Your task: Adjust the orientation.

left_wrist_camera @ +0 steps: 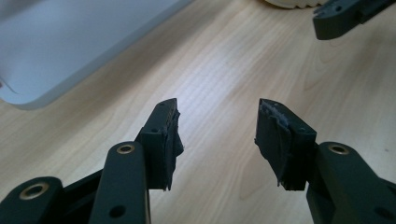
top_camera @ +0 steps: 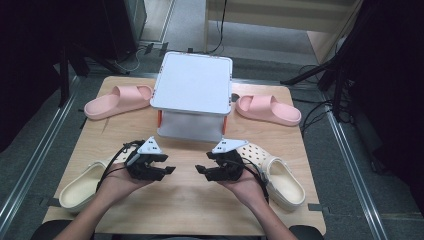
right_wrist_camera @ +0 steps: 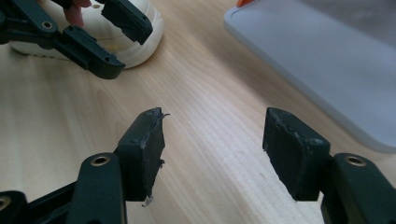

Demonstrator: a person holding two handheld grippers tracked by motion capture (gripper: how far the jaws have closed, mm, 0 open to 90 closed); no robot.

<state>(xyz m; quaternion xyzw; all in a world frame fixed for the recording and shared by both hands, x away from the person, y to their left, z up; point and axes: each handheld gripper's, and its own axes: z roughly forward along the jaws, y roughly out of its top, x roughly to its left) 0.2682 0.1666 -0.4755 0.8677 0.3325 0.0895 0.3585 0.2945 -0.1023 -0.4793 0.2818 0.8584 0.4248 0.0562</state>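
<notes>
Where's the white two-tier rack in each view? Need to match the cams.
High view: the white rack stands at the table's far middle, between the two pink slippers.
Left gripper view: its pale shelf edge fills the upper left corner.
Right gripper view: the same shelf edge runs across the upper right.
Shared landmark: the wooden table, bare between both gripper pairs.

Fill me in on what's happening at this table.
A person sits at a wooden table with a two-jaw gripper in each hand. The left gripper and right gripper face each other over bare wood, both open and holding nothing. A cream clog lies beside the left hand and another cream clog beside the right. Farther back, a pink slide and a second pink slide flank a white two-tier rack. No shoe is on the rack.
</notes>
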